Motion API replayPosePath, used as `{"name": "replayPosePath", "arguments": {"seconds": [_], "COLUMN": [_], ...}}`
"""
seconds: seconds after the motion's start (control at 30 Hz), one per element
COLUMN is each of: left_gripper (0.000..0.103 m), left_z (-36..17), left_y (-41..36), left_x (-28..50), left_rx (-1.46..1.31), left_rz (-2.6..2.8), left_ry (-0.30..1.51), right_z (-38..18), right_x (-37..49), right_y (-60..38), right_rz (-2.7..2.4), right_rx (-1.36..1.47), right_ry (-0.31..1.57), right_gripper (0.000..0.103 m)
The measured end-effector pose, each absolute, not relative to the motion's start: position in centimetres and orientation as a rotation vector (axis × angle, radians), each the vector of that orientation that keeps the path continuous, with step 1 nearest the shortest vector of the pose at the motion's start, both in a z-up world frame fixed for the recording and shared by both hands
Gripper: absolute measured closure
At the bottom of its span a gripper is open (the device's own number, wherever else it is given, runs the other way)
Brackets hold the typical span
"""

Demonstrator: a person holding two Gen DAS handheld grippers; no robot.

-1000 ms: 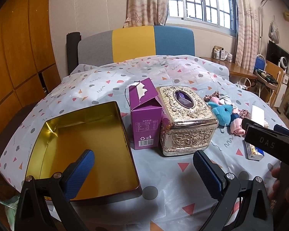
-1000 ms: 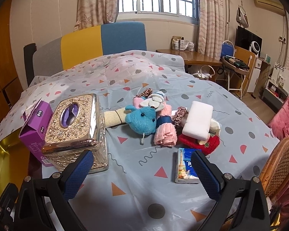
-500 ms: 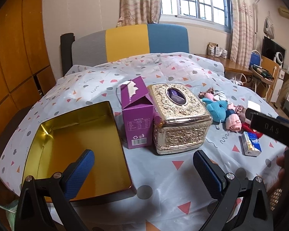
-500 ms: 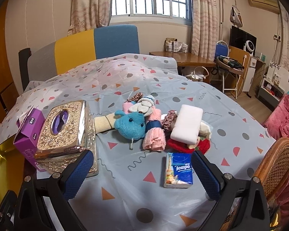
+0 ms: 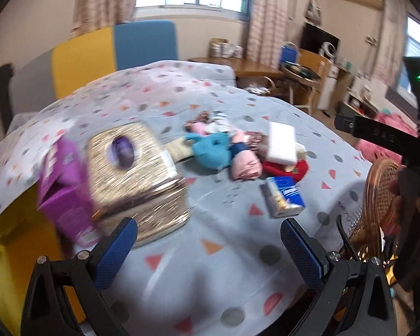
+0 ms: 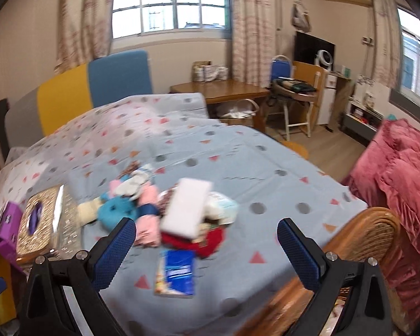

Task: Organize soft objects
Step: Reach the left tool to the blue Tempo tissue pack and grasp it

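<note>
A: So, going left to right, what lies on the surface [image 6: 266,168]?

B: At the left edge sits the gold tin [image 5: 2,254], open; beside it the purple carton [image 5: 67,193], then the ornate tissue box [image 5: 137,179]. Just right of that box is the heap of soft things [image 6: 159,204]: a cream piece, the teal plush [image 6: 116,210], pink cloth [image 6: 147,221], a white sponge block [image 6: 186,207] resting on top, and red fabric [image 6: 212,238] under it. The blue tissue pack [image 6: 177,270] lies nearest the front edge, just apart from the heap

A: Which way is the heap from the jaws?

B: From the left gripper [image 5: 210,247] it lies ahead and towards the middle, well apart, with the tissue box in front of its left finger. From the right gripper [image 6: 207,247] it lies ahead and a little to the left, nearer, so I judge the right hand the better placed. The sponge block's long axis runs roughly away from the front edge, tilted a bit to the right

A: And the poses?

B: Both are held above the front edge, pointing across the surface, neither touching anything. Jaws on each stand wide apart and empty. Both views are blurred, so finer detail in the heap I cannot tell
</note>
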State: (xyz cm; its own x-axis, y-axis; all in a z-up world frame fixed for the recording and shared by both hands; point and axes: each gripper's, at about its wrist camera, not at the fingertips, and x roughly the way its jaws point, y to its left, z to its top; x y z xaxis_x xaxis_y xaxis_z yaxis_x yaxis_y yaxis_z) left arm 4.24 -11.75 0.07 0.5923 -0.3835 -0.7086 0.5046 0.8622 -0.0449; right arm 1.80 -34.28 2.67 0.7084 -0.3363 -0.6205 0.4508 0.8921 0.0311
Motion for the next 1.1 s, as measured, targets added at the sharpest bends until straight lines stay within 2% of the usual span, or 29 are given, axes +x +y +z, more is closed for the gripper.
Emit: {"name": "replayPosePath", "arguments": {"seconds": [0.2,0.27,0.63,0.73,0.77,1.1], "left_gripper": [0.01,0.021,0.026,0.042,0.044,0.046], "left_z": [-1.9,-3.2,-9.6,-10.8,-10.7,-9.5], "left_y": [-18.4,-20.5,-28.8,-29.2,-28.9,-23.0], "left_x": [7.5,8.6,10.8,11.5,11.5,10.8], "left_rx": [0.249,0.254,0.306,0.293,0.276,0.199], "left_rz": [-0.661,-0.71,-0.766,-0.755,-0.758,-0.724], "left_ry": [0.858,0.918,1.105,1.14,1.122,1.073], "right_z": [2.7,2.6,0.8,0.5,0.4,-0.5], "right_x": [0.4,0.0,-0.1,0.4,0.6,6.0], "right_y": [-38.3,-39.3,-42.2,-42.6,-42.6,-41.6], "right_rz": [-0.494,-0.51,-0.522,-0.513,-0.508,-0.327], "right_rx": [0.23,0.243,0.269,0.276,0.276,0.358], "right_ry": [0.646,0.652,0.702,0.712,0.715,0.827], "right_gripper": [0.0,0.0,0.0,0.0,0.0,0.001]}}
